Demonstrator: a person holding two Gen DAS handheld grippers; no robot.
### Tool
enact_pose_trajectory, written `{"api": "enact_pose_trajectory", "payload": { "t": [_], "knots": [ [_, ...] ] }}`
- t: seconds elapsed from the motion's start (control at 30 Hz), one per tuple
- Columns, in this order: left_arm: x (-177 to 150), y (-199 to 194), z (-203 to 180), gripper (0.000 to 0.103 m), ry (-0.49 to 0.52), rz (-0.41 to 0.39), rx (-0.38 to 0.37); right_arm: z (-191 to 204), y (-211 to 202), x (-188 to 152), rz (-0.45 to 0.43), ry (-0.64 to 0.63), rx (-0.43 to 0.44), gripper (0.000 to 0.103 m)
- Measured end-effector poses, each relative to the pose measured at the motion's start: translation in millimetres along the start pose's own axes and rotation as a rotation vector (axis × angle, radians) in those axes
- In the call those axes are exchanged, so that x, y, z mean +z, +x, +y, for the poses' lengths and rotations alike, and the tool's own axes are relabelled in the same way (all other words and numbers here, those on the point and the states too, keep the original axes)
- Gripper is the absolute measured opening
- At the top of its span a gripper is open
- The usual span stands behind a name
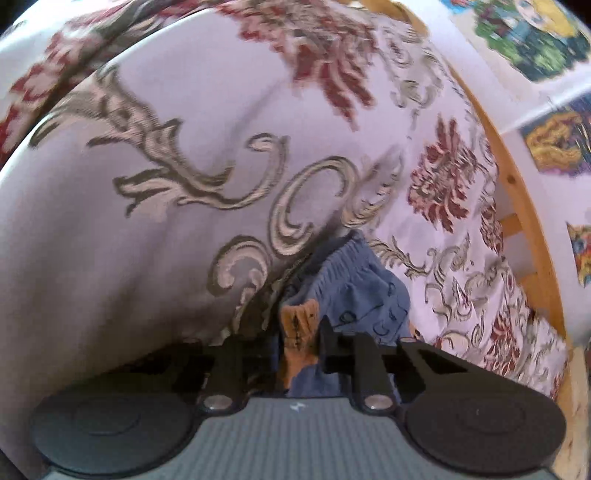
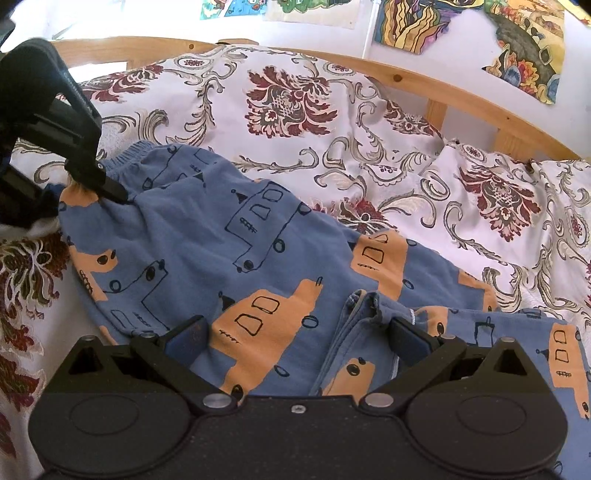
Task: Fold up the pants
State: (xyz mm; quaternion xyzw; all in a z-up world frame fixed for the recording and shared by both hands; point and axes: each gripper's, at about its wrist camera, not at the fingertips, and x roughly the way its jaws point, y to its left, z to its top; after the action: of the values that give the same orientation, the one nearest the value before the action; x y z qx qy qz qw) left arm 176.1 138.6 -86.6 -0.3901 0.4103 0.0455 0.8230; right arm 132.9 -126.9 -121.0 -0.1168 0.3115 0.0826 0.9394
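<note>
The left gripper [image 1: 299, 336] is clenched on a bunched fold of the pants [image 2: 207, 236] near the elastic waistband [image 2: 147, 157]; blue and orange cloth is pinched between its black fingers [image 1: 327, 343]. In the right wrist view that same gripper [image 2: 110, 192] comes in from the far left and bites the cloth just below the waistband, pulling it into small gathers.

The right gripper [image 2: 295, 332] hangs low over the near end of the pants with its jaws spread wide and released. Its left finger [image 2: 188, 334] rests by an orange patch; its right finger [image 2: 410, 336] sits just beside a turned-over leg hem [image 2: 364, 299]. Nothing is caught between them.

The pants lie on the bed, running from the waistband at the far left down to the legs at the near right. They are blue cotton, printed with orange house shapes and black outline drawings, and rumpled.

Beneath them spreads a pale bedspread [image 2: 295, 155] with dark red flowers and grey scrolls. A wooden bed frame [image 2: 461, 103] curves along the far side, and colourful pictures [image 2: 413, 26] hang on the wall behind.
</note>
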Motion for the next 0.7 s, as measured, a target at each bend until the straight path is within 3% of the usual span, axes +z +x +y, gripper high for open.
{"api": "enact_pose_trajectory", "payload": {
  "t": [0.4, 0.63, 0.7],
  "knots": [
    [-16.8, -19.1, -33.2, 0.013, 0.248, -0.118, 0.073, -3.3, -18.0, 6.4, -0.044, -0.018, -0.02, 0.102],
    [-39.3, -36.9, -63.6, 0.013, 0.47, -0.201, 0.065, -55.7, -51.4, 19.3, -0.069, 0.082, -0.065, 0.102],
    [-50.6, -43.1, -76.2, 0.013, 0.563, -0.237, 0.06, -78.9, -56.5, 27.4, -0.069, 0.152, -0.032, 0.102]
  ]
}}
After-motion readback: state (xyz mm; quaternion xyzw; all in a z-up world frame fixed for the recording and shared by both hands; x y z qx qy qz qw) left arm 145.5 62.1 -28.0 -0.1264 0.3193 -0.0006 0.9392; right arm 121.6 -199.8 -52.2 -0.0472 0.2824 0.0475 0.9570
